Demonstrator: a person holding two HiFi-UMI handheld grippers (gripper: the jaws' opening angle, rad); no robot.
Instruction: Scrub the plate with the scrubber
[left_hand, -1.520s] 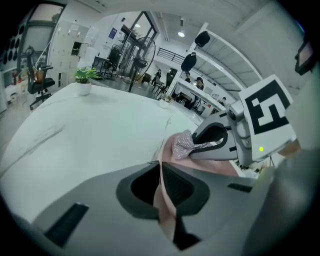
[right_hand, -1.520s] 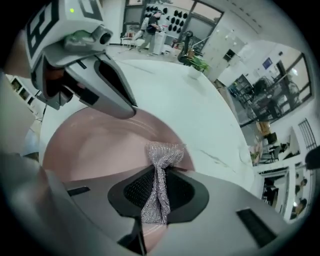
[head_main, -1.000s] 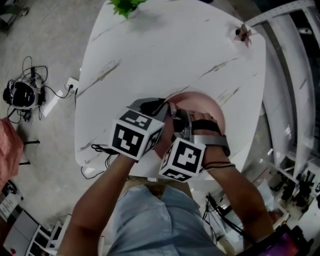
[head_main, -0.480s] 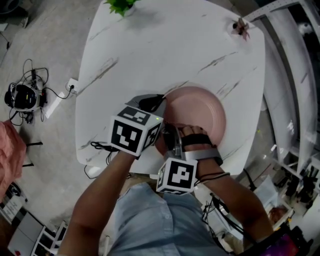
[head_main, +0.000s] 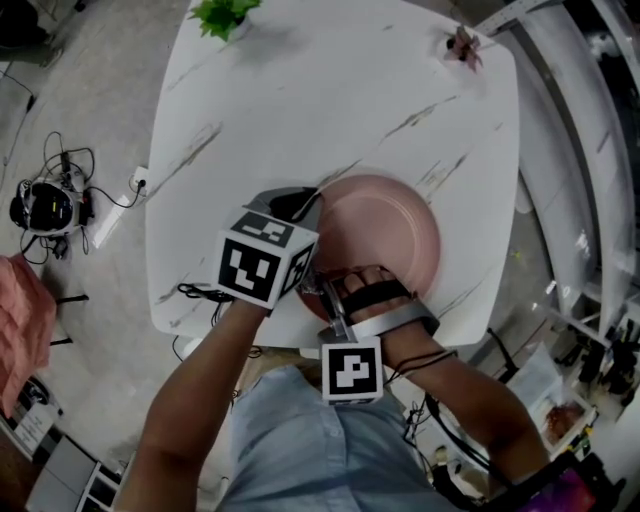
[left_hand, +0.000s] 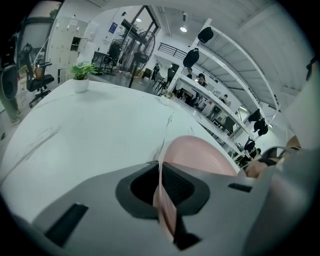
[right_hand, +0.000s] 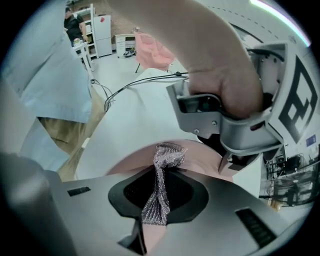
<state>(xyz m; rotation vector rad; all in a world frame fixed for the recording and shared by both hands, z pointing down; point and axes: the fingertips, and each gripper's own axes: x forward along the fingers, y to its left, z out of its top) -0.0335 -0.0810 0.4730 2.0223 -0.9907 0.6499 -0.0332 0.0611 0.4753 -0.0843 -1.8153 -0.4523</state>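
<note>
A white marble-veined table (head_main: 300, 110) fills most of the head view. On it, toward 5 o'clock and close to the near edge, sits the pink plate (head_main: 385, 225). The left gripper (head_main: 303, 212) comes in at the plate's 9 o'clock. In the left gripper view its jaws (left_hand: 162, 197) are drawn in tight on the thin pink rim, which runs edge-on between the dark pads, and the rest of the plate (left_hand: 200, 155) spreads away toward 1 o'clock. The right gripper (head_main: 322, 292) is at the plate's 7 o'clock, with the person's strapped hand (head_main: 378, 300) over the near rim. In the right gripper view the jaws (right_hand: 157, 200) are pinched closed on the scrubber (right_hand: 167, 157), a silvery mesh wad. A narrow strip of it is squeezed between the pads, and its bunched head sticks out at 12 o'clock and rests against the plate's pink surface (right_hand: 200, 160). A small green potted plant (head_main: 222, 15) stands at the table's 11 o'clock corner, and a smaller reddish plant (head_main: 462, 45) stands at its 1 o'clock corner.
</note>
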